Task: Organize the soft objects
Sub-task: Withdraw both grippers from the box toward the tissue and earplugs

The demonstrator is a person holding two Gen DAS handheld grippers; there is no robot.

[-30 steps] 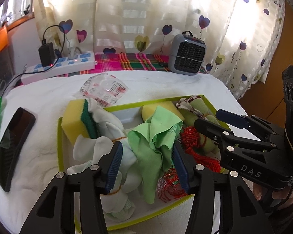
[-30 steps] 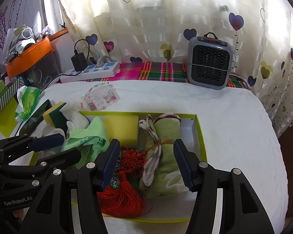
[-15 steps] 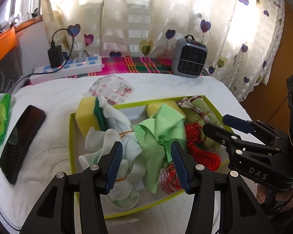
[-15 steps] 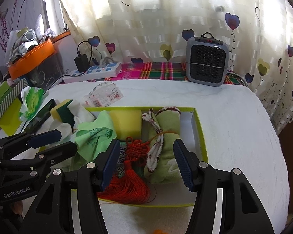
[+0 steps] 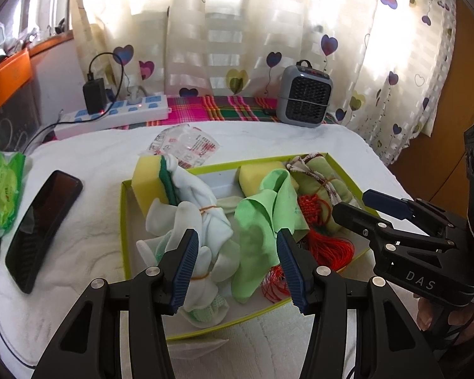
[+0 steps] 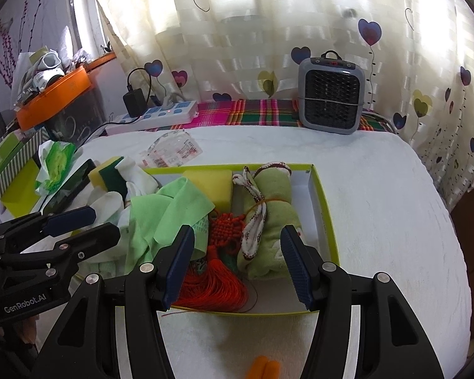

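Note:
A green-rimmed tray [image 5: 124,221] [image 6: 324,208] on the white-covered table holds soft items: a yellow-green sponge [image 5: 150,183], white socks [image 5: 205,221], a light green cloth [image 5: 262,218] [image 6: 167,218], a second yellow sponge [image 6: 213,183], a red tassel knot [image 6: 224,230] and a rolled green towel [image 6: 271,218]. My left gripper [image 5: 237,268] is open and empty above the tray's near side, over socks and cloth. My right gripper [image 6: 237,265] is open and empty above the tassel and towel.
A black phone [image 5: 44,221] and a green wipes pack [image 5: 4,189] lie left of the tray. A plastic packet [image 5: 185,143] lies behind it. A grey heater [image 6: 330,102] and a power strip [image 5: 117,115] stand at the back. An orange object [image 6: 264,368] shows at the near edge.
Both grippers have pulled back and up from the tray, so more of the table shows. Both stay open and empty. The tray's contents have not moved.

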